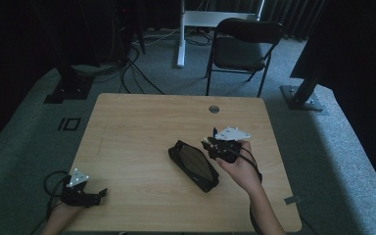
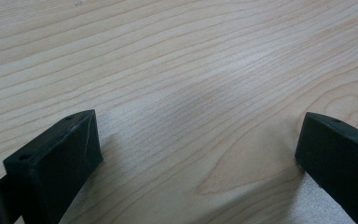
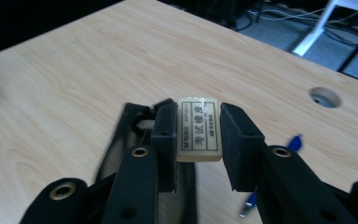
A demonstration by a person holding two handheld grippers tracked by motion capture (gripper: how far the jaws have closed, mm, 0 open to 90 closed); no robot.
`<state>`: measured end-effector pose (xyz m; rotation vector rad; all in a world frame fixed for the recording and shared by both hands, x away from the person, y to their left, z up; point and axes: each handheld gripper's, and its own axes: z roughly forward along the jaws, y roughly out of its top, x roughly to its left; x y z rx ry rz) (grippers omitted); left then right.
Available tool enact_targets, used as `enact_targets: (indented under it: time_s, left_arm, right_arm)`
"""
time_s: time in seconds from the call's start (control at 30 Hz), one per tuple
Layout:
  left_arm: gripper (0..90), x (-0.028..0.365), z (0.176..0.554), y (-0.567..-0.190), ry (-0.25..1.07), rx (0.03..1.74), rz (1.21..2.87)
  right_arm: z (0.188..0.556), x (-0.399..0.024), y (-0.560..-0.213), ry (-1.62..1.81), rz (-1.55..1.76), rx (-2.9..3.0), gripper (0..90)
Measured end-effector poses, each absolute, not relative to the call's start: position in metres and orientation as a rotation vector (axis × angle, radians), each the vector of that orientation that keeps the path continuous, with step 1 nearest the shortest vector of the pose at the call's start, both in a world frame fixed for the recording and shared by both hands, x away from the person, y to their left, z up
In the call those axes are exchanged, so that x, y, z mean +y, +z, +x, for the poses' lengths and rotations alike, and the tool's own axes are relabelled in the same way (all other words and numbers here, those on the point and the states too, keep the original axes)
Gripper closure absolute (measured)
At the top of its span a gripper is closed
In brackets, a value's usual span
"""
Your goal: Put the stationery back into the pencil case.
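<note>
One eraser (image 3: 198,129), a cream block with a printed label of dark characters, sits clamped between the jaws of my right gripper (image 3: 198,135), lifted above the open black pencil case (image 1: 194,165) on the wooden table (image 1: 137,127). One blue pen (image 3: 270,175) lies on the table beneath. My left gripper (image 2: 200,144) rests at the table's near left edge, jaws wide with nothing between them.

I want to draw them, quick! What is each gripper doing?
Left gripper: open, holding nothing.
Right gripper: shut on the eraser.
</note>
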<state>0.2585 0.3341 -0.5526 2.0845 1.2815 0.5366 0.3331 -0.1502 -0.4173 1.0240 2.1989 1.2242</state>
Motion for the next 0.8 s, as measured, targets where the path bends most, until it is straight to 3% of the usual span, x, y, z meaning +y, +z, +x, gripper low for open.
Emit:
enact_targets:
  time_s: [0.8]
  left_arm:
    - [0.1,0.334,0.259,-0.553,0.537,1.281,2.085]
  right_arm:
    - [0.336,-0.109,-0.445,1.114,0.934,2.422,68.1]
